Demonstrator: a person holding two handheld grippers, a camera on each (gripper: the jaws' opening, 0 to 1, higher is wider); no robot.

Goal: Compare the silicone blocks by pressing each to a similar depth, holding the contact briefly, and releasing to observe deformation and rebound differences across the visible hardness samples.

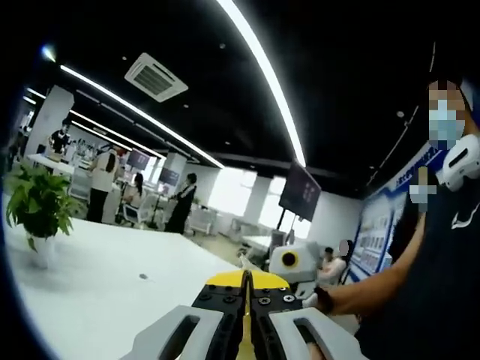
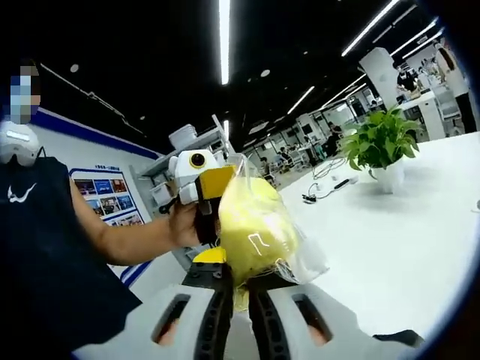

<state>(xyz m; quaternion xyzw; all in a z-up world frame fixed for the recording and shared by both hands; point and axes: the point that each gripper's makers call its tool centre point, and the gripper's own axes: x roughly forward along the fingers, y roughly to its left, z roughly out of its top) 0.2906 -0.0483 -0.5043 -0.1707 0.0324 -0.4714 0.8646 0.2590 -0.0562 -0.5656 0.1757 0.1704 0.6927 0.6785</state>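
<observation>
Right claw (image 2: pixel 238 289) pinches a crinkly clear bag (image 2: pixel 262 229) of soft yellow lumps; left claw (image 1: pixel 246 296) clenched over the smooth white bench (image 1: pixel 97 285).

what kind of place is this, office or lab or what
Most likely an open-plan office or lab workspace: long ceiling strip lights, a white table with a potted plant, a hanging screen, and people at desks in the background.
</observation>
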